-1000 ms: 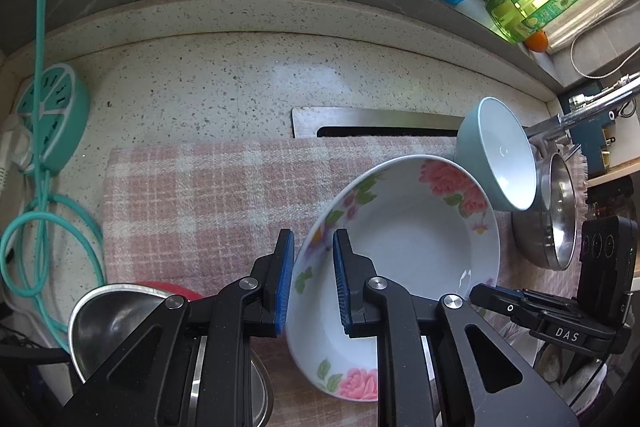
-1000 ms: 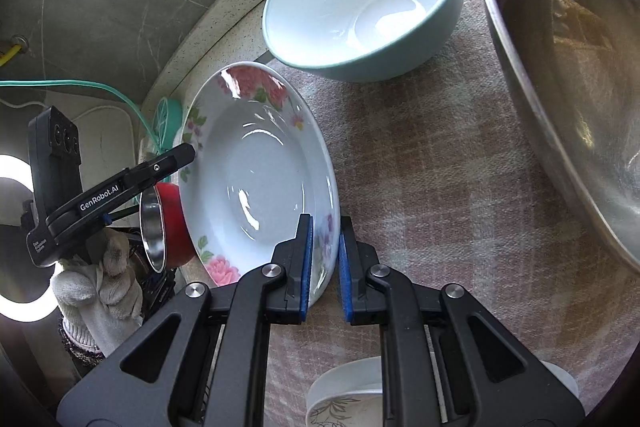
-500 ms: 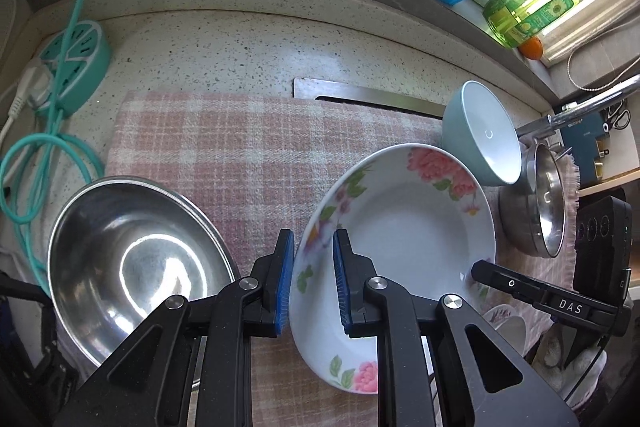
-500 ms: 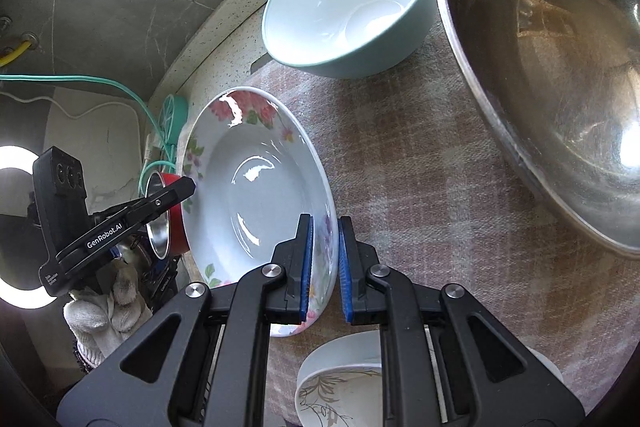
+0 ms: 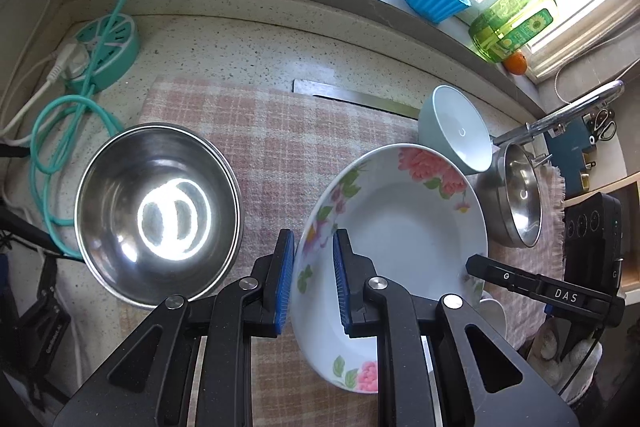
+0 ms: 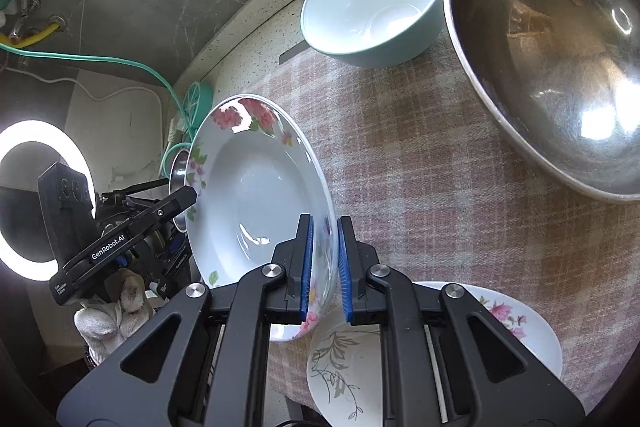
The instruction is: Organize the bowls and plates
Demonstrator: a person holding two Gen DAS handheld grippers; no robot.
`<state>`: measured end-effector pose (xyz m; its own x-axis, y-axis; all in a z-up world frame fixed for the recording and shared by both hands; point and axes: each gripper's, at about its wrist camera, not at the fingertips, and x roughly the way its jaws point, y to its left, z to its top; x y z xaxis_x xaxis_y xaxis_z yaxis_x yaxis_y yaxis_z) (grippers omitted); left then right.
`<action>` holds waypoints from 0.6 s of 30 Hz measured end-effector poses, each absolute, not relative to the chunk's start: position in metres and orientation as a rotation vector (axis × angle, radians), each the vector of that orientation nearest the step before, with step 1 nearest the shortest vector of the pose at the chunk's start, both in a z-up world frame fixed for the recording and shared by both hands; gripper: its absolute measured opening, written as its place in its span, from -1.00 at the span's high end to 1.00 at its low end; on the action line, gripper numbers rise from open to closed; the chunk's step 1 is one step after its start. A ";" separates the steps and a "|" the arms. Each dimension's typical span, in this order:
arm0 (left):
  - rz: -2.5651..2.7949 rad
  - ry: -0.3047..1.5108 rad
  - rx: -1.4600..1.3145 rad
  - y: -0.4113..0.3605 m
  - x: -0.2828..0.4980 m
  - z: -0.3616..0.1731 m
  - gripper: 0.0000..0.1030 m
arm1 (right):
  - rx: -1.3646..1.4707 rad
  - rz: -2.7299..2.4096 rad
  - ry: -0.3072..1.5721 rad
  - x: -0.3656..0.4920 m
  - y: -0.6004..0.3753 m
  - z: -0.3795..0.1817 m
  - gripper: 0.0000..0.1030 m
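Jaws on both sides clench the same floral plate [image 5: 400, 227]: the left gripper [image 5: 313, 283] pinches its near-left rim and the right gripper [image 6: 323, 267] bites the opposite edge, so the dish hangs tilted above the pink checked cloth [image 5: 272, 147] that covers the tabletop. Nothing looks sorted yet, to my eye. A large steel bowl [image 5: 158, 203] sits alone at the left end of the cloth, while a pale blue bowl [image 5: 460, 131] and a second steel bowl [image 5: 520, 199] stand close together at the far right. Seen from the right wrist, two more plates lie just under the gripper, a leaf-patterned plate [image 6: 340, 367] overlapping a rose-edged plate [image 6: 516, 319]. I would guess the held plate is headed for that pair, and the bowls remain to be nested after it.
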<state>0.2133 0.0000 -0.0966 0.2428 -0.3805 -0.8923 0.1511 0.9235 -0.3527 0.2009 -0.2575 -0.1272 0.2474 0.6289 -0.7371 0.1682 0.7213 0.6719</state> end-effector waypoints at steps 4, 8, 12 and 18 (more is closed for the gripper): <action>-0.368 1.261 -0.211 -0.004 0.199 -0.089 0.69 | 0.743 0.369 1.311 0.191 -0.262 -0.123 0.76; -0.373 1.252 -0.232 -0.008 0.184 -0.084 0.69 | 0.738 0.382 1.307 0.179 -0.271 -0.117 0.76; -0.385 1.246 -0.233 -0.018 0.169 -0.080 0.69 | 0.738 0.383 1.307 0.168 -0.281 -0.114 0.76; -0.412 1.252 -0.237 -0.037 0.146 -0.082 0.69 | 0.732 0.369 1.309 0.144 -0.303 -0.112 0.76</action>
<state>0.1460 -0.0373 -0.0816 0.2541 -0.4269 -0.8679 0.1718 0.9030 -0.3939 0.1443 -0.3032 -0.1118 0.2451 0.6296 -0.7372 0.1523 0.7259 0.6707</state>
